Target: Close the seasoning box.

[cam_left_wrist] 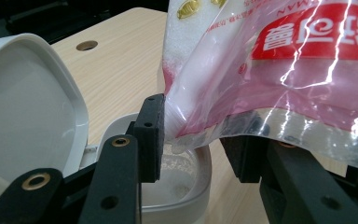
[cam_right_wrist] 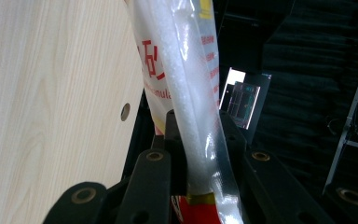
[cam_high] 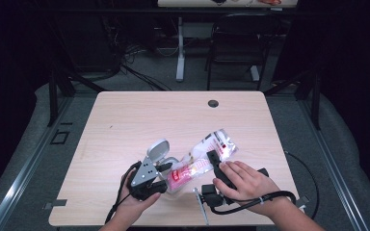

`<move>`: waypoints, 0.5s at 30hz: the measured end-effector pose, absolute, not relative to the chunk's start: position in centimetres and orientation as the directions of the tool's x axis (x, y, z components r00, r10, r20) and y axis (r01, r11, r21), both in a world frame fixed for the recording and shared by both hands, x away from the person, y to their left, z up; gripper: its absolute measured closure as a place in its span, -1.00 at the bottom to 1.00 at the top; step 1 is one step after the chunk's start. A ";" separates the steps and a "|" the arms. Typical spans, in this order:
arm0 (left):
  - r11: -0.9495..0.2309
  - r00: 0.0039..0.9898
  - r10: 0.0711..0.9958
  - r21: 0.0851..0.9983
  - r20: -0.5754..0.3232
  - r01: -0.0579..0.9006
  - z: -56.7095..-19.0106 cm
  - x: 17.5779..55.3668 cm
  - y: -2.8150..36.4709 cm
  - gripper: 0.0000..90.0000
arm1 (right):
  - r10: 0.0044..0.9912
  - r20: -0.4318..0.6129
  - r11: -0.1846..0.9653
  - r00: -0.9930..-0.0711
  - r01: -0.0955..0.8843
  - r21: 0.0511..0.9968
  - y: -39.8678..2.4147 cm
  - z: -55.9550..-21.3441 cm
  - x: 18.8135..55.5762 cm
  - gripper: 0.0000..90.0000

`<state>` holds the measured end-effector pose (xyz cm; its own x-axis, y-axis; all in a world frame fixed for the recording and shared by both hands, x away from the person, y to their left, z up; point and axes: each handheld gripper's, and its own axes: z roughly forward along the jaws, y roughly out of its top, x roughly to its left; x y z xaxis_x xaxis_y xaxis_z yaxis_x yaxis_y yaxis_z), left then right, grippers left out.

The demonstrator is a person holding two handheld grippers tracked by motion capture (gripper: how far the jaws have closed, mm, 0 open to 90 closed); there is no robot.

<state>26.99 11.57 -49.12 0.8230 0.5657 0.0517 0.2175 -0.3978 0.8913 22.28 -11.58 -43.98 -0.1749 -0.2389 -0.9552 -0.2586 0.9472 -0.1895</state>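
Sugar bag, clear with red print, slanted above the near middle of the bench, lower corner over an open white container with its lid tipped up. Left tool at the container's near side, jaws apart beside that corner, not pressing it. Right tool clenched on the bag's folded body. Bare wood behind and at both sides, near edge close by.
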 end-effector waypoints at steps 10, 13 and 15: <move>-0.391 0.822 0.567 0.893 0.044 0.223 -49.2 27.1 11.6 0.37 | -0.227 -0.957 0.947 -0.179 -0.269 -0.174 -11.5 -44.0 22.4 0.77; -0.392 0.822 0.568 0.893 0.043 0.224 -49.2 27.1 11.7 0.37 | -0.227 -0.958 0.947 -0.177 -0.268 -0.175 -11.5 -44.0 22.4 0.77; -0.390 0.821 0.570 0.893 0.042 0.225 -49.1 27.1 11.7 0.37 | -0.224 -0.958 0.948 -0.176 -0.268 -0.172 -11.5 -44.0 22.4 0.78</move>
<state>27.07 11.67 -49.15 0.8205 0.5701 0.0420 0.2252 -0.3899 0.8929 22.40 -11.47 -44.01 -0.1765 -0.2243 -0.9584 -0.2684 0.9478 -0.1724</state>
